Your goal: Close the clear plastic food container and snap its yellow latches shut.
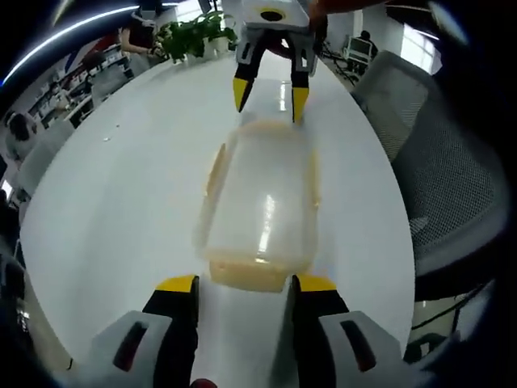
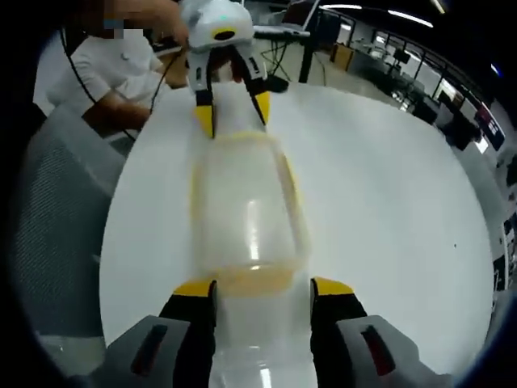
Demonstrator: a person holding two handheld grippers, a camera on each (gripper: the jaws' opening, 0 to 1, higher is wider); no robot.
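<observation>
Yellow-tipped jaws sit at both ends of the clear container (image 1: 260, 212) on the white table (image 1: 121, 194).

Left gripper (image 1: 245, 284), at 6 o'clock in the left gripper view, has its jaws apart, flanking the near yellow latch (image 1: 250, 275) without squeezing it. Across the box at 12 o'clock, the right gripper (image 1: 270, 95) points in, jaws spread, tips just at the far end. From the right gripper view, the right gripper (image 2: 262, 288) stands open around its own latch (image 2: 253, 280), container (image 2: 246, 214) lying lengthwise toward 12, left gripper (image 2: 233, 109) beyond. Lid looks seated. A mesh chair (image 1: 440, 178) waits at 3 o'clock, and a plant (image 1: 194, 34) at 11.
</observation>
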